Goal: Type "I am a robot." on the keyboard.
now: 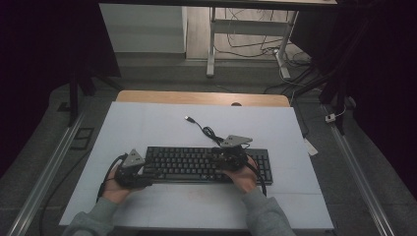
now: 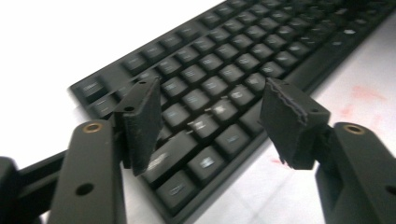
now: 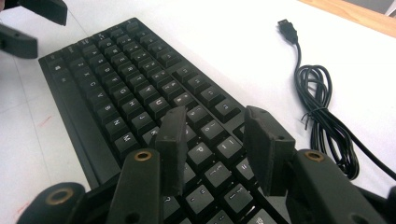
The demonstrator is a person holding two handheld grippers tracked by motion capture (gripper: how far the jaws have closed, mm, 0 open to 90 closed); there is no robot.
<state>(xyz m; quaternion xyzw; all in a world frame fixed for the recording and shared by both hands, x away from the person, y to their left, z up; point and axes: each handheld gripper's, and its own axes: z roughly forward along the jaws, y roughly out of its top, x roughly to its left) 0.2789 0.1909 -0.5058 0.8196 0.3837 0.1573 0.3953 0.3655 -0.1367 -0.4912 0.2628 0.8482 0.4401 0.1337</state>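
— Black plastic keyboard [image 1: 206, 164] with dark keys lies flat on the white counter [image 1: 147, 128], near the person's edge, long side across. Where are the claws?

— The left claw [image 2: 212, 123] is at the keyboard's left end. In the left gripper view its two black pads [image 2: 142, 123] stand wide apart above the keys at that end, and I see nothing pressed between them. They hold nothing.

— And the other one?

— The right claw [image 3: 219, 149] is over the right part of the keyboard. In the right gripper view its pads are apart, above the keys. They grip nothing.

— What lies behind the keyboard?

— A thin black cable [image 3: 322, 116], partly coiled, lies on the counter beyond the keyboard. Its plug [image 3: 287, 29] rests further away, toward the wooden edge [image 1: 201, 97] of the counter.

— The hands?

— In the high view, the left hand [image 1: 115, 189] and the right hand [image 1: 243, 179] each hold a gripper body, with grey sleeves [image 1: 265, 214] coming from the bottom.
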